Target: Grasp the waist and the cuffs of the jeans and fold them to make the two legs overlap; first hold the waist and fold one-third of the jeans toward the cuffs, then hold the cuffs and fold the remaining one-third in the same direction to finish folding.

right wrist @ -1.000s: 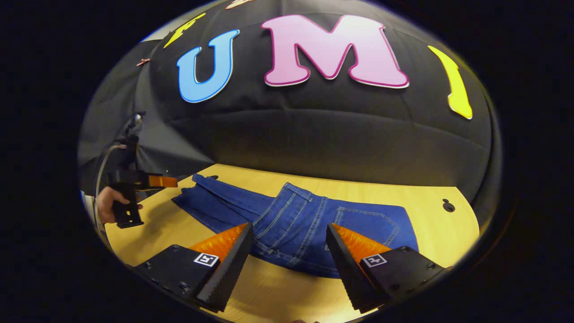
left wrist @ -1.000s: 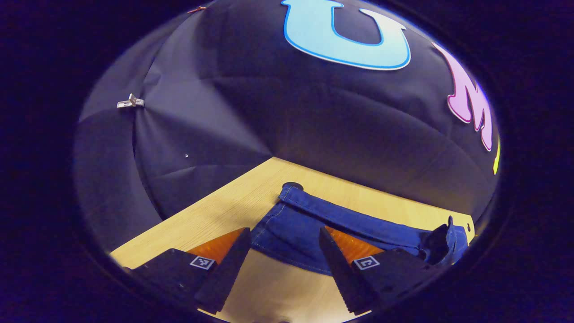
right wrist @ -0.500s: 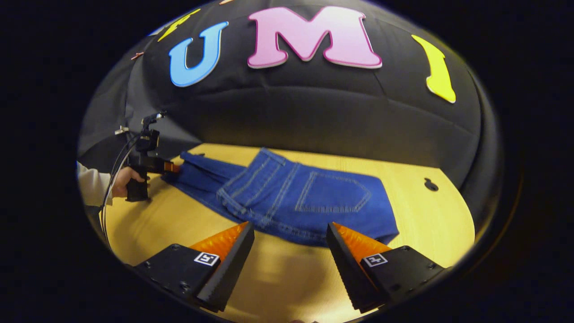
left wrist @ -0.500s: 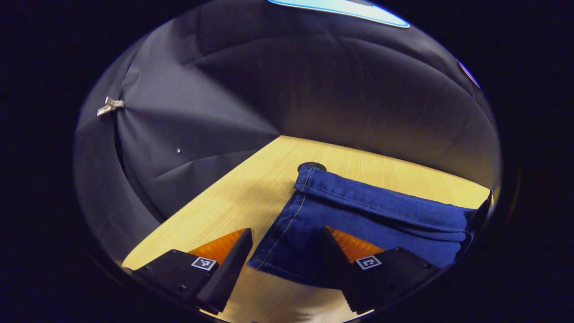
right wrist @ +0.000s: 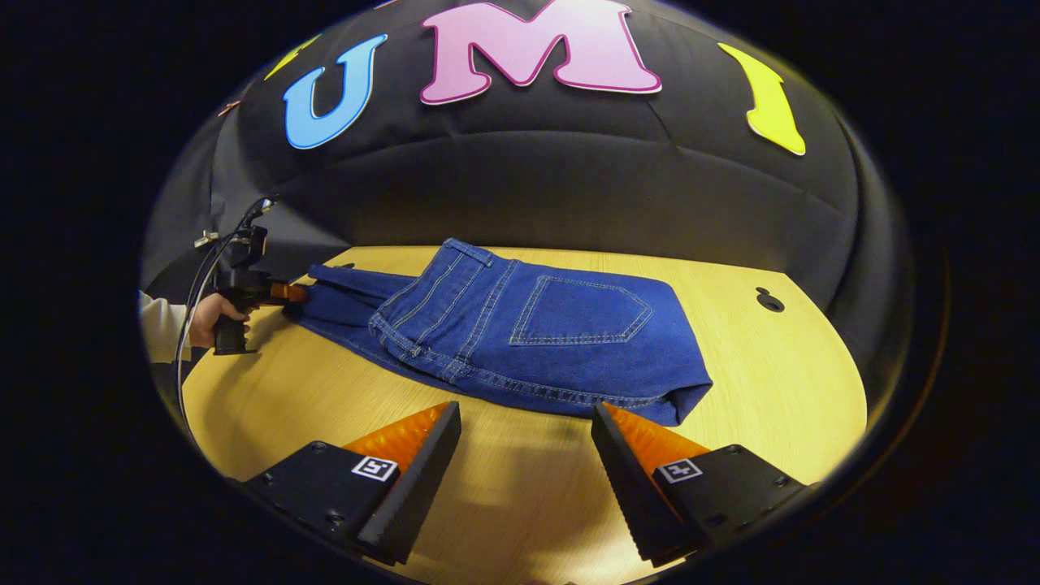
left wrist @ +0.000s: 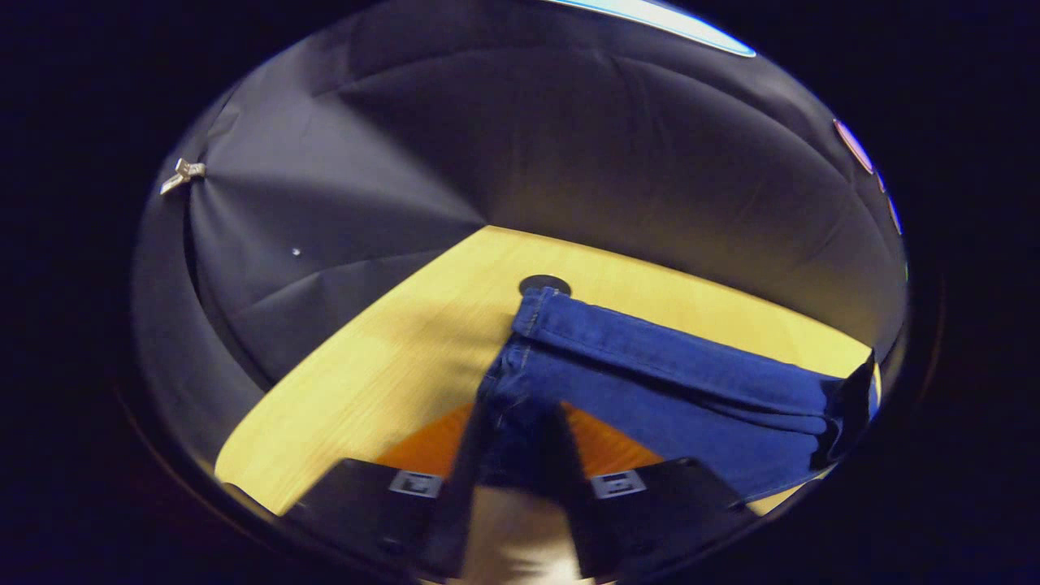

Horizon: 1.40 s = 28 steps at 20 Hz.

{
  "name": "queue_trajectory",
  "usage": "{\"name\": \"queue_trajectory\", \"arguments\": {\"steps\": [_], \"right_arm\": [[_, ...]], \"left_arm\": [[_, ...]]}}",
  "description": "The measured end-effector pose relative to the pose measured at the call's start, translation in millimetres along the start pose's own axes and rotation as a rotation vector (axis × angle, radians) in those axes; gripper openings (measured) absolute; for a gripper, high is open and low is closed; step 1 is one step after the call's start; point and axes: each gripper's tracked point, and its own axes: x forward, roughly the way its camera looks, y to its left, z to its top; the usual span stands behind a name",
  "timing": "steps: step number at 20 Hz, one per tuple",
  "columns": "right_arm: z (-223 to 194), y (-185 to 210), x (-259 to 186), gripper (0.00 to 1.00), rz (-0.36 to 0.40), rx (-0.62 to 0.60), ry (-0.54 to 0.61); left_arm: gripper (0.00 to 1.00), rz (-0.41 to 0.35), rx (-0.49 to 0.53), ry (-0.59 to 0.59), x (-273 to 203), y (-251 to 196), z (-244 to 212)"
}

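Left gripper view first: the left tongs [left wrist: 513, 455] have their two fingers drawn close together with a bunch of blue denim between them, so they appear clamped on the cuff end [left wrist: 520, 406] of the jeans [left wrist: 666, 390]. That hold makes sense, since the cuffs are what must be carried over for the last fold. The cloth runs away from the fingers toward the right across the wooden table [left wrist: 390, 357], its far hem just touching a dark round hole [left wrist: 544, 284] in the tabletop (a cable port, by the look of it).

Right gripper view next: the right tongs [right wrist: 526, 471] stand wide open and hold nothing, hovering over bare table [right wrist: 780, 382] just short of the near edge of the jeans [right wrist: 520, 333]. The waist part [right wrist: 455, 268] lies doubled back over the legs, back pocket [right wrist: 581, 309] upward, which I judge to be the first third already folded. Far off at the left a hand [right wrist: 210, 313] holds the left tongs [right wrist: 292, 292] at the cuff end. The right tongs probably wait near the bundle to take the other corner or steady the pile.
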Motion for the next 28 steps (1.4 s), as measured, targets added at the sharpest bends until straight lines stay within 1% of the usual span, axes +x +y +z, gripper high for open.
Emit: {"name": "queue_trajectory", "arguments": {"steps": [1, 2, 3, 5, 7, 9, 10, 12, 14, 16, 18, 19, 21, 23, 24, 25, 26, 28], "right_arm": [[2.7, -4.4, -3.3, 0.99, -0.005, -0.002, -0.006], [5.3, -5.6, -5.4, 0.99, -0.009, 0.0, -0.011], [7.2, -7.5, -6.9, 0.99, -0.012, 0.004, -0.012], [14.3, -10.9, -13.3, 0.99, -0.019, 0.012, -0.018], [24.3, -16.8, -22.8, 0.99, -0.033, 0.015, -0.03], [34.7, -25.0, -34.7, 0.99, -0.049, 0.013, -0.056], [39.0, -29.1, -40.1, 0.99, -0.058, 0.011, -0.064], [45.2, -35.9, -47.6, 0.99, -0.071, 0.016, -0.067], [49.1, -45.2, -56.9, 0.99, -0.088, 0.016, -0.074], [52.0, -56.2, -69.4, 0.99, -0.11, 0.014, -0.085], [54.2, -67.1, -81.1, 0.99, -0.13, 0.024, -0.097], [54.5, -72.9, -86.5, 0.99, -0.141, 0.031, -0.102], [52.7, -85.1, -97.5, 0.99, -0.163, 0.043, -0.108], [49.2, -101.2, -110.4, 0.99, -0.194, 0.059, -0.115], [48.3, -107.6, -117.6, 0.99, -0.211, 0.069, -0.12], [46.0, -115.8, -126.3, 0.99, -0.229, 0.079, -0.121], [42.9, -125.3, -135.3, 0.99, -0.246, 0.09, -0.125], [37.8, -136.7, -147.2, 0.99, -0.274, 0.123, -0.126]], "left_arm": [[0.26, -0.008, -0.015, -0.005, -0.2, -0.7, 2.0], [0.22, -0.014, -0.037, -0.009, 0.6, -1.2, 4.0], [0.13, -0.016, -0.061, -0.009, -1.8, -3.6, 0.2], [0.08, -0.023, -0.115, -0.006, -2.3, -3.9, 1.2], [0.07, -0.02, -0.139, -0.035, -8.3, -3.5, 13.4], [0.06, -0.049, -0.137, -0.109, -26.2, -11.2, 38.5], [0.06, -0.08, -0.128, -0.156, -40.0, -19.4, 58.6], [0.06, -0.148, -0.091, -0.225, -75.5, -50.5, 91.9], [0.06, -0.233, -0.037, -0.278, -123.7, -94.4, 125.1], [0.06, -0.31, 0.012, -0.324, -169.5, -138.8, 143.4], [0.06, -0.403, 0.018, -0.348, -216.5, -176.9, 150.7], [0.06, -0.449, 0.007, -0.342, -228.1, -196.4, 142.3], [0.06, -0.552, -0.014, -0.309, -252.1, -261.4, 126.0], [0.06, -0.646, -0.01, -0.26, -254.1, -335.9, 96.0], [0.06, -0.685, -0.015, -0.214, -253.3, -374.4, 74.9], [0.06, -0.718, -0.02, -0.17, -252.5, -402.4, 52.4], [0.06, -0.723, -0.014, -0.13, -247.6, -422.9, 29.3], [0.07, -0.679, 0.033, -0.043, -222.9, -436.2, -27.3]]}}
